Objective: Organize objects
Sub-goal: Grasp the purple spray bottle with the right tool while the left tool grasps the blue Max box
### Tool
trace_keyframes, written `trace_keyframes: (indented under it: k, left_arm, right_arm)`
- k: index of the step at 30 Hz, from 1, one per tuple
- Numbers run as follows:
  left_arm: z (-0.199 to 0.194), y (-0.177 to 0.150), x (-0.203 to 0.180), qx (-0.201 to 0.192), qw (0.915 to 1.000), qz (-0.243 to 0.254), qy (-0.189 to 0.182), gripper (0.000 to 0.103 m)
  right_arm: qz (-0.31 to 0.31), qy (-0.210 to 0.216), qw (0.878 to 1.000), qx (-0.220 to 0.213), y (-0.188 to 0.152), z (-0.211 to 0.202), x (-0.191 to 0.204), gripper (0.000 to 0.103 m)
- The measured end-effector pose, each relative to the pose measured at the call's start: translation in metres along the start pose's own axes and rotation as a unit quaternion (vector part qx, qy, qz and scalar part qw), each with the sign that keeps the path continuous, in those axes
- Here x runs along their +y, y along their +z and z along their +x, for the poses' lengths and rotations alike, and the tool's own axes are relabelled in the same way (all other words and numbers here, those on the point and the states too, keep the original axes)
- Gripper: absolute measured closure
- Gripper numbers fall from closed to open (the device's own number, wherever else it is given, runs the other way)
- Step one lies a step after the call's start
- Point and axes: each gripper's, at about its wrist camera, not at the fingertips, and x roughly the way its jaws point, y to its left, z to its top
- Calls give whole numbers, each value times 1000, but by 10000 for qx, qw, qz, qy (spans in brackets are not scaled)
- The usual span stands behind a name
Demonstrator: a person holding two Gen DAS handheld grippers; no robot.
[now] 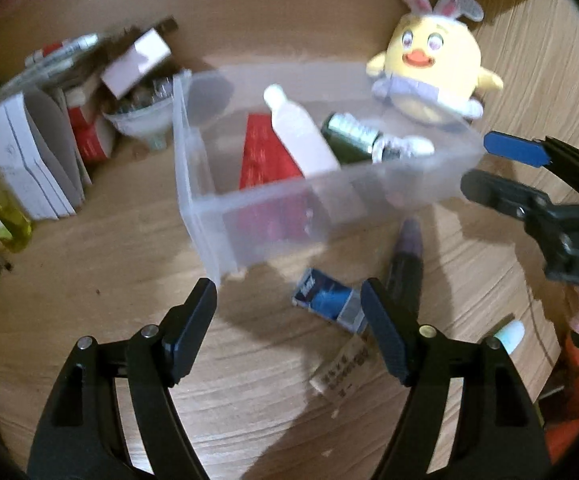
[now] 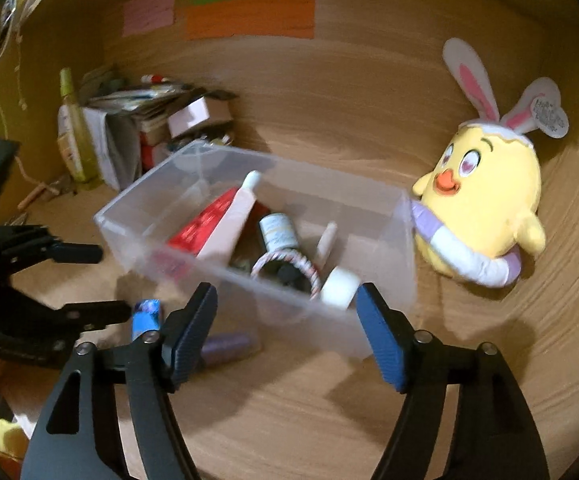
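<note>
A clear plastic bin (image 1: 209,184) (image 2: 369,216) stands on the wooden desk. It holds a red packet (image 1: 265,152) (image 2: 205,224), a white tube (image 1: 301,136) (image 2: 237,216), a dark green bottle (image 1: 349,140) (image 2: 277,236) and a small ring (image 2: 285,264). A blue pack (image 1: 325,300) (image 2: 145,316) and a purple tube (image 1: 409,248) (image 2: 225,346) lie on the desk in front of the bin. My left gripper (image 1: 289,328) is open and empty just before the blue pack. My right gripper (image 2: 285,332) (image 1: 501,168) is open and empty at the bin's near wall.
A yellow chick plush (image 1: 433,72) (image 2: 485,208) with bunny ears sits behind the bin. Boxes and papers (image 1: 49,152) (image 2: 153,120) and a yellow-green bottle (image 2: 71,132) are piled at the left. A paper label (image 1: 341,368) lies near my left gripper.
</note>
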Motion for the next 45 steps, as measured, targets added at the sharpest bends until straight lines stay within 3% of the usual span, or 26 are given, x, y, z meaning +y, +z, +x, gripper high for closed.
trace_keyframes:
  k: [14,22,31,40,45]
  left_arm:
    - [8,-19,11,255,9996,-128,-75,27]
    - [17,-15,-7,359,9989,87,-299,21]
    - [26,-6,-19,350,9989,262,-157,20]
    - [26,-5,-23,269,9987,435,16,39]
    - [23,-5,-19,205,9984,527,73,50]
  right_arm:
    - [-173,472,9952,841,-19,52,41,34]
    - [15,437,9940,1001,-30,50,24,34]
    - [122,448,9927,1115,-40,45,6,34]
    - [-170,651,9919,1077,-32,51,17,57]
    - [-264,823,9896,1153,-32,57,25,79]
